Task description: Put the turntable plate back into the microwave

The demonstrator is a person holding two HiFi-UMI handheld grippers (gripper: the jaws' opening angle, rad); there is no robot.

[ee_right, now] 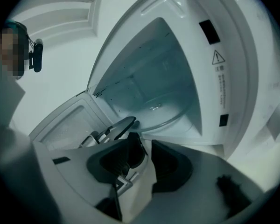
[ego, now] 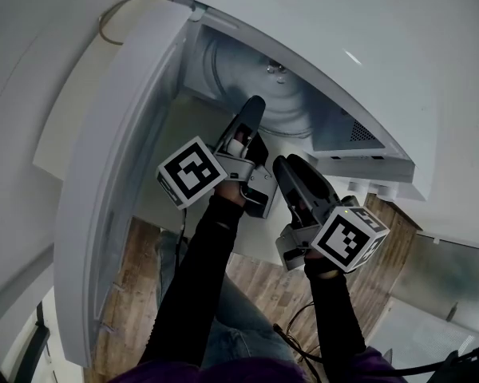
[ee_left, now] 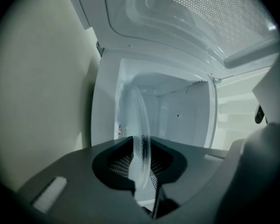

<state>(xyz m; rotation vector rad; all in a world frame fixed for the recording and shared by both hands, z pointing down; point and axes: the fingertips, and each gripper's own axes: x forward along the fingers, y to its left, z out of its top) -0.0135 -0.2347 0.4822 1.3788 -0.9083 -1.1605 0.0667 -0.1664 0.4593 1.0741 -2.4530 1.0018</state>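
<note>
With the door (ego: 120, 174) swung wide, the turntable plate (ego: 241, 74) spans most of the cavity (ee_right: 147, 71).

The light is dim and gray-blue. Both gripper views bend round, with black corners. Up close the glass plate (ee_left: 142, 129) looks blurry. Shadows are soft.

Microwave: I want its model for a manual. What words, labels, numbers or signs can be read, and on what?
Warning triangle with "!": on the microwave's front frame.
Small print under it: too small to read.
Left marker cube and right marker cube: patterns, no words.
No brand or model shows.
</note>
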